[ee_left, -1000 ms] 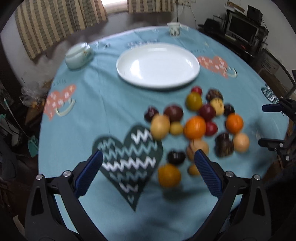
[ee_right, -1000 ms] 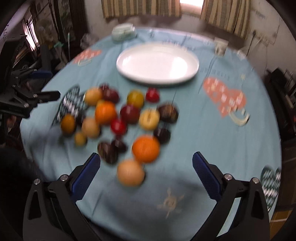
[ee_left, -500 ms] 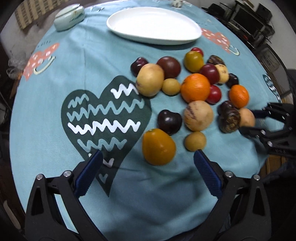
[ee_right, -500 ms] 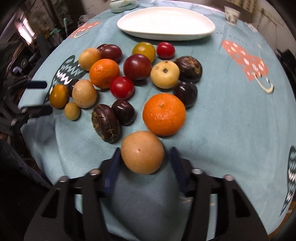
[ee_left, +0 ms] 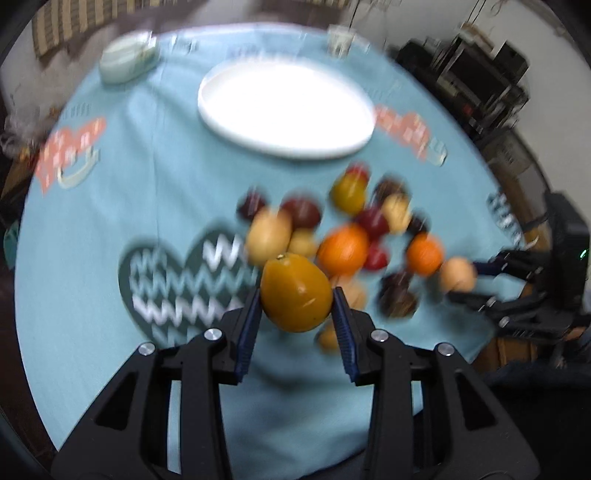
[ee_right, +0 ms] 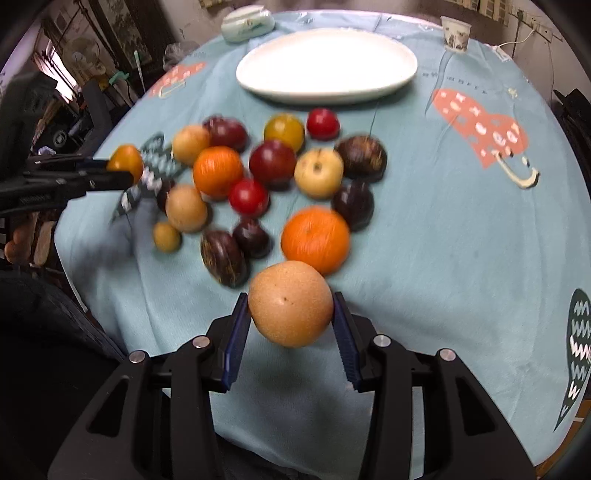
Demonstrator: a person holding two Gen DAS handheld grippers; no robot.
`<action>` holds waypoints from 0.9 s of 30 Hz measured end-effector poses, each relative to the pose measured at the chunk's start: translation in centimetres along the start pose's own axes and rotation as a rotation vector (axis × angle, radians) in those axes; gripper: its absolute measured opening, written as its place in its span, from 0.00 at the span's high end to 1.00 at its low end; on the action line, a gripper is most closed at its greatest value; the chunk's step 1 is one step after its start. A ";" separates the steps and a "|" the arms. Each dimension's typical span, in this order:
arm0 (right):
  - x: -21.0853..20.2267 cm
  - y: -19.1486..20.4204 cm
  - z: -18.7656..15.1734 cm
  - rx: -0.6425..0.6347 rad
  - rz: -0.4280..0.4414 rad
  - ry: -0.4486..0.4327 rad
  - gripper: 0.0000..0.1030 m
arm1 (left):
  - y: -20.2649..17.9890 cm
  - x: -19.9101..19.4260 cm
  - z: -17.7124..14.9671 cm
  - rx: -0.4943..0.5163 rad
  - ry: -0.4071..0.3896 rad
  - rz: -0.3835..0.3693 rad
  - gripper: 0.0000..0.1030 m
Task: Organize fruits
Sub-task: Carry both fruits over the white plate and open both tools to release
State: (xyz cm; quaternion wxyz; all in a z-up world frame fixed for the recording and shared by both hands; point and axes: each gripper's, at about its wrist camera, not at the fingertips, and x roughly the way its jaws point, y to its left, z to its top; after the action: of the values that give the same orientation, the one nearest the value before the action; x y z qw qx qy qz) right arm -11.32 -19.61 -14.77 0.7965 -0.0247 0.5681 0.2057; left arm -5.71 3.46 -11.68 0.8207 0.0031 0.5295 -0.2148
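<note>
Striped curtains (ee_left: 70, 27) hang behind a dark, cluttered shelf (ee_left: 476, 77).

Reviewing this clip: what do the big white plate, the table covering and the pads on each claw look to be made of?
White plate: likely glazed ceramic, smooth and glossy with soft highlights; melamine is possible. Table covering: printed woven cloth, matte, creased and draping over the edge. Pads on the right claw and left claw: blue, ribbed, probably rubber or soft plastic, on black moulded plastic arms.

paper cup (ee_right: 456, 34), lidded dish (ee_right: 246, 23)
</note>
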 end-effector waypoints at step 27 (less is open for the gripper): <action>8.9 -5.5 24.3 -0.004 -0.075 -0.136 0.14 | 3.4 13.8 19.1 -0.221 0.040 0.249 0.45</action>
State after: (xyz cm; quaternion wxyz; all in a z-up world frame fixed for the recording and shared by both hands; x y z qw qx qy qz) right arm 14.82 -15.34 -15.35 0.8403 -0.0336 0.5108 0.1783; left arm 16.81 -2.73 -16.01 0.8256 -0.0172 0.5617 -0.0517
